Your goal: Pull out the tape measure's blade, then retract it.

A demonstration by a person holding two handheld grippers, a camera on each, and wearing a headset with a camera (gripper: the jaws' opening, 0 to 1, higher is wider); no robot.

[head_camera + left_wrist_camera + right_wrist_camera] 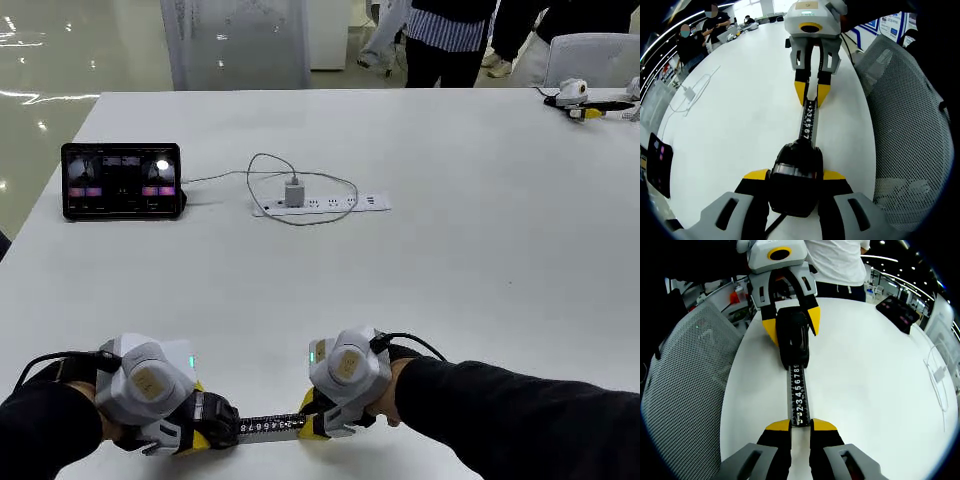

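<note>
Left gripper (796, 176) clamped on tape measure case (794, 340), right gripper (800, 425) pinching blade (798, 390) tip. Short length out, near table (400, 270) edge. Risk: thin pinch slips, blade snaps back, or case twists in jaws.

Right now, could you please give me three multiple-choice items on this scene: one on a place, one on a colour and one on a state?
1. In the head view, the tablet lies where from the power strip? A left, B right, C on it.
2. The tape measure's blade is: A yellow, B black with white numerals, C plain white.
3. The blade is: A fully retracted, B partly out, C lying loose.
1 A, it shows left of the strip; 2 B, seen in the right gripper view; 3 B, the left tongs grip the case and the right tongs pinch the blade's end.
</note>
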